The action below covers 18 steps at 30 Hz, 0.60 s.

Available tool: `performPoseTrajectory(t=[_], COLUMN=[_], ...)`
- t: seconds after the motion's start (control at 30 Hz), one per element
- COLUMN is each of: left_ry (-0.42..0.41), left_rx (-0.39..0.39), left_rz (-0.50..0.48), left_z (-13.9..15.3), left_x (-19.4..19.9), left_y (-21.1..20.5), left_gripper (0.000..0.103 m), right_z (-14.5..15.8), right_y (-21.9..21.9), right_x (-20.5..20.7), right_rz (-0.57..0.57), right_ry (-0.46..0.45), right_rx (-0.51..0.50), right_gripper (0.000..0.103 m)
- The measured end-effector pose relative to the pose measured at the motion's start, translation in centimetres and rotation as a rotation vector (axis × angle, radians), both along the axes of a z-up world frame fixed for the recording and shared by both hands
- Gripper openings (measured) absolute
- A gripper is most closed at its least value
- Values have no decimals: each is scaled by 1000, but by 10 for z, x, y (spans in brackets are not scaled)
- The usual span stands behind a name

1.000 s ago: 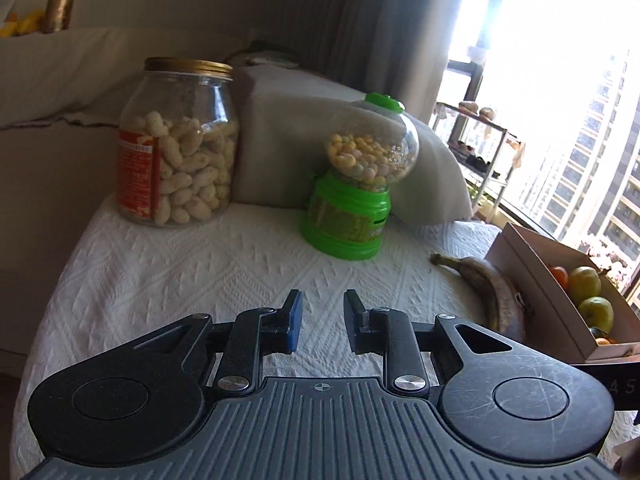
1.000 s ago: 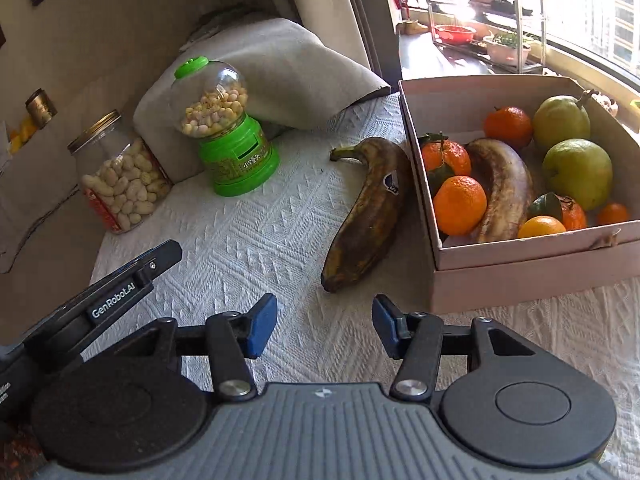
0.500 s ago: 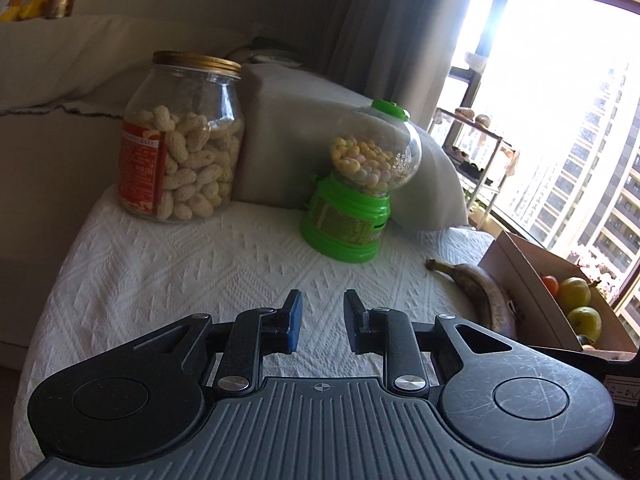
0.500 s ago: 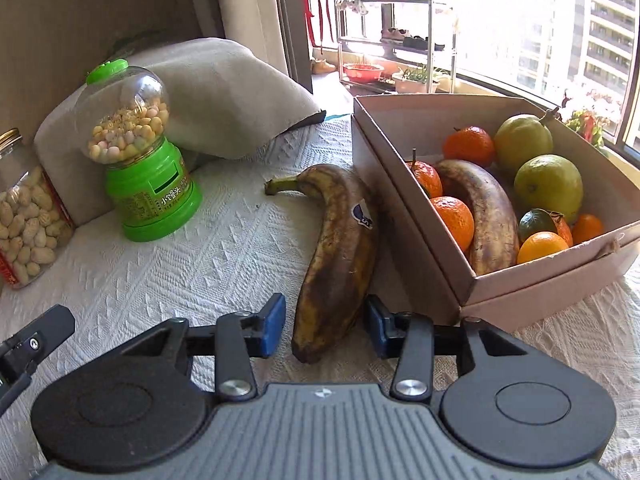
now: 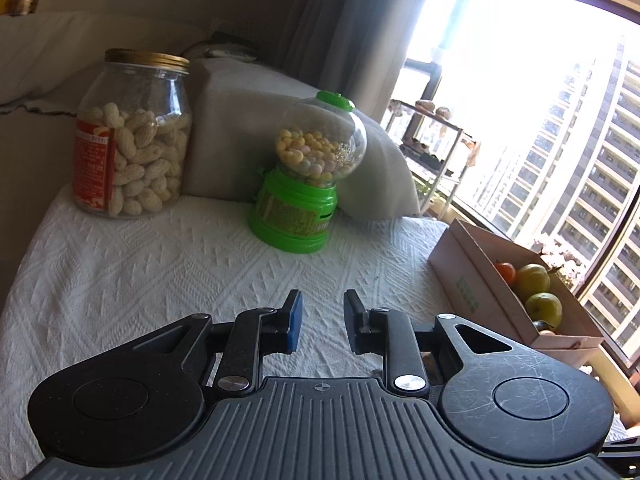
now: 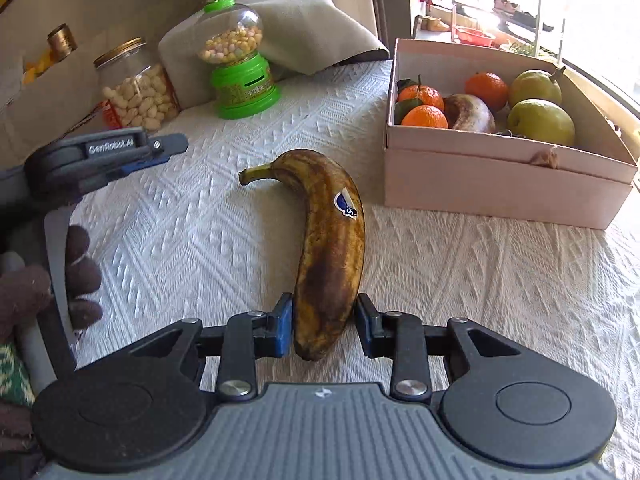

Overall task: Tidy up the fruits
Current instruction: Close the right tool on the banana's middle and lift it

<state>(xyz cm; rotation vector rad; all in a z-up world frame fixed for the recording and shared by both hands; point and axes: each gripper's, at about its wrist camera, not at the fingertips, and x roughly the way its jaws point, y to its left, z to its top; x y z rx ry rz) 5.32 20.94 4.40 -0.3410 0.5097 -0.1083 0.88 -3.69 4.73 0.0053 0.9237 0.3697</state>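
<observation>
A brown, overripe banana with a blue sticker lies on the white cloth, left of a pink cardboard box. The box holds oranges, green pears and another brown banana. My right gripper has its blue pads on both sides of the banana's near end, touching it. My left gripper is open and empty above the cloth; it also shows at the left of the right wrist view. The box shows at the right of the left wrist view.
A glass jar of peanuts and a green candy dispenser stand at the back of the cloth, in front of a grey cushion. A window and a metal rack lie beyond the box.
My right gripper has moved forward and closed its fingers onto the banana's near end. The banana now lies further from the box. My left gripper has shifted a little and stays open.
</observation>
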Motion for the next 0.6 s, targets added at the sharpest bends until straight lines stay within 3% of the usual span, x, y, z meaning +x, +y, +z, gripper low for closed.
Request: performPoseTrajectory(t=[0.1,0.2,0.3,0.43,0.5,0.6], left_ry=[-3,26,43,83,111,137], left_rx=[24,52,84,126,138,150], left_rz=[-2,-1,-5,-32,-50,-81], left_z=[0,-5,-8,-9,-10,-7], left_x=[-1,3,4,4,1,-5], left_y=[-7,-11,-14,-23,-29,-37], left_gripper=[26,26,26,26,26,26], right_z=[5,7,5,-7,-12,-13], right_y=[-7,-2,8,18,21,23], right_x=[-3,11,35,61,60,53], right_rz=[17,16,23,34,54,117], right_ry=[-50,-107,-146,-120,-160,-205], right_rx=[18,2,-20,-22,-51,-87], right_gripper=[36,47,47,47,47,39])
